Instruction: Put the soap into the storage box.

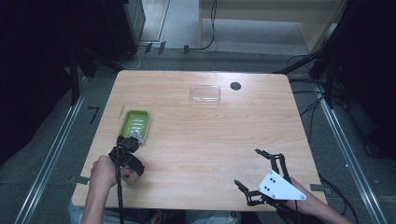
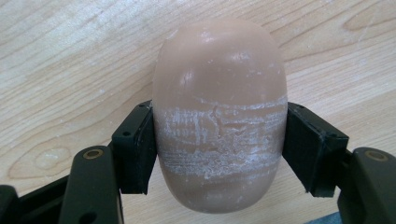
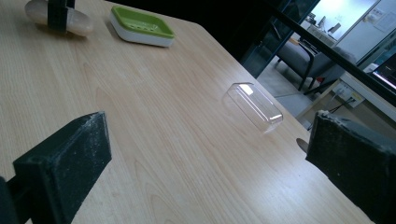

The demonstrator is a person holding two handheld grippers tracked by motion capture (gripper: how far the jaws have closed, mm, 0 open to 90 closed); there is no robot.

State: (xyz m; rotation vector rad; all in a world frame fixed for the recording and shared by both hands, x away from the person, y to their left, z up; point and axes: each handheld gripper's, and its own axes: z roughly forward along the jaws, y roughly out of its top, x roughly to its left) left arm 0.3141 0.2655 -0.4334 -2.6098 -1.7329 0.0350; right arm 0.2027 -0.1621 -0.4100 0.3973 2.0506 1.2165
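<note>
Left gripper [image 2: 219, 154] jaws clamped across soap bar [image 2: 219, 116] middle; smooth, likely slippery, firm. Right gripper [image 1: 258, 173] jaws wide, empty, near right

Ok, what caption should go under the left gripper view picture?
Left gripper clamps a smooth tan oval soap bar over the light wooden table.

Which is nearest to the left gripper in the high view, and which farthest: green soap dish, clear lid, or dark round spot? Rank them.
1. Green soap dish, just beyond the left gripper.
2. Clear lid, far side, centre.
3. Dark round spot, just right of the lid.
</note>
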